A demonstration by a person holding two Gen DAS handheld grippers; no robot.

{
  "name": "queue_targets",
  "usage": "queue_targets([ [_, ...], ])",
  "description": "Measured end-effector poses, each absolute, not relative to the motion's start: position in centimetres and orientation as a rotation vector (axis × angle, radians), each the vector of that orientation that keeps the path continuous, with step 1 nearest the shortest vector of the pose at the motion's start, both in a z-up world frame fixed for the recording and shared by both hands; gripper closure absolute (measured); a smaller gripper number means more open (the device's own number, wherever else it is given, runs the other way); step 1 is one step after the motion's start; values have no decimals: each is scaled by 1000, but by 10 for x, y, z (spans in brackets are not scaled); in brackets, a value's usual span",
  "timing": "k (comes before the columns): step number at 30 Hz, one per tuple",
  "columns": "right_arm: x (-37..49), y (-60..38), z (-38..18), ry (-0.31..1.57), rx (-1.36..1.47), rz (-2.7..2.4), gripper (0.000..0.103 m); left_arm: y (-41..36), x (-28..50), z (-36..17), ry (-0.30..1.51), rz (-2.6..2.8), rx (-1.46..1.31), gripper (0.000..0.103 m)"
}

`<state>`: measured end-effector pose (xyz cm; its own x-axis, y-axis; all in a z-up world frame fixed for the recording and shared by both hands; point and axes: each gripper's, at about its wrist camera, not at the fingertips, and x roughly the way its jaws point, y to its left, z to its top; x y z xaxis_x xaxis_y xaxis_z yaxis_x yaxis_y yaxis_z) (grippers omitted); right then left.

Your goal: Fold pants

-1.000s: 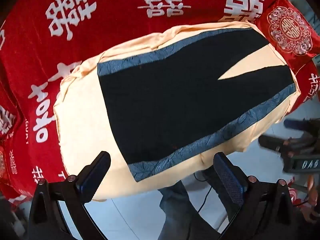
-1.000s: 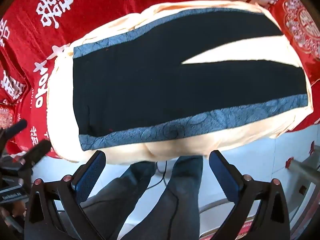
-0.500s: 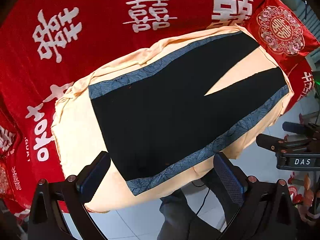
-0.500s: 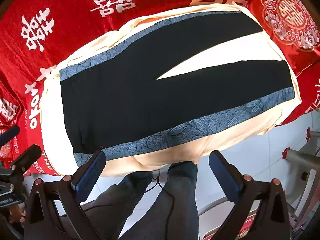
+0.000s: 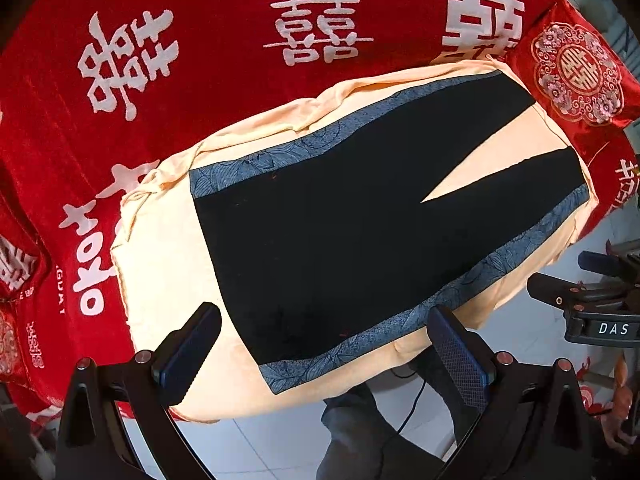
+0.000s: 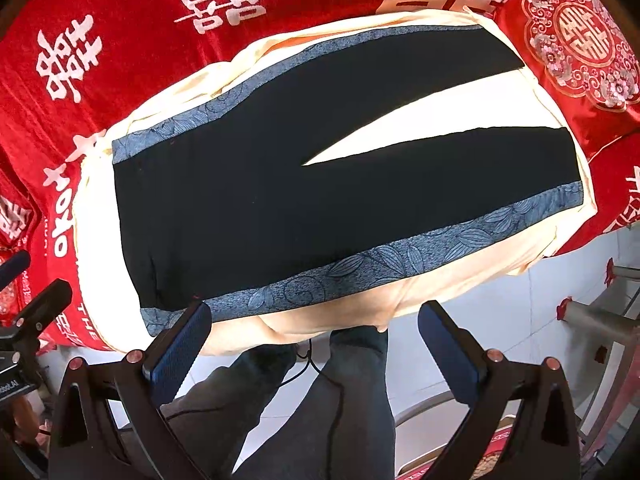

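My left claw (image 5: 324, 344) hangs released, jaws wide apart, above the waist end of the black pants (image 5: 360, 216); my right claw (image 6: 316, 344) is likewise spread and grips nothing, near the blue patterned side stripe (image 6: 380, 264); the pants lie flat, legs parted in a narrow V, on a cream cloth (image 5: 160, 248) over the red bedspread (image 5: 220, 80).

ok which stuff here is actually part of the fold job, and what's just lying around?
In the job:
black pants, spread flat, unfolded
cream sheet beneath them
left gripper, open
right gripper, open

Lying about:
red blanket
red embroidered cushion
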<state>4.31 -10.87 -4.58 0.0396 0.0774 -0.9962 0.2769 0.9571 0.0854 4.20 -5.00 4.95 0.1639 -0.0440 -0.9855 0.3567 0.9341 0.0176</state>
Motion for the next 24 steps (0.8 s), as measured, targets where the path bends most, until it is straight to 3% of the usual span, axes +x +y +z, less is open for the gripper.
queue_targets([
  [24,44,-109,-44,1536,255,-165,0,-50,42,53,1364,-285,264,0],
])
